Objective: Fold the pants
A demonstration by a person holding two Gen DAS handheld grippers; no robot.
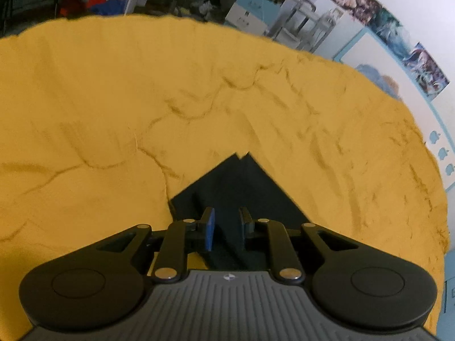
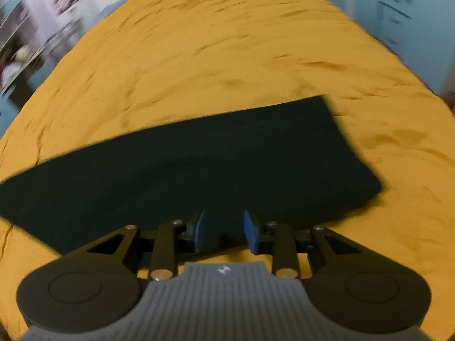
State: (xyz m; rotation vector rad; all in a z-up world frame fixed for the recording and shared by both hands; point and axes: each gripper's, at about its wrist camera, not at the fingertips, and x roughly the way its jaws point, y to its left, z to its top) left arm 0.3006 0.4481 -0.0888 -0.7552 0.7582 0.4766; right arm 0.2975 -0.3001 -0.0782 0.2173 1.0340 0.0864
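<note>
1. Dark, flat-folded fabric pants [image 2: 199, 167] lie on a wrinkled mustard-yellow bedspread [image 2: 227, 56]; they stretch as a long band across the right wrist view, just ahead of the right gripper [image 2: 223, 231].
2. Blue pads [image 2: 251, 234] of that gripper stand partly apart over the near edge of the pants; nothing is pinched between them.
3. Left gripper [image 1: 226, 224] hovers over a pointed corner of the same pants [image 1: 241, 182]; its jaws are slightly parted, with dark cloth seen through the gap; whether the pads touch the cloth I cannot tell.
4. Only the right view shows the whole folded band; it is blurred; the left view alone shows the cluttered shelves [image 1: 256, 8] and wall posters [image 1: 398, 37] beyond the bed.
</note>
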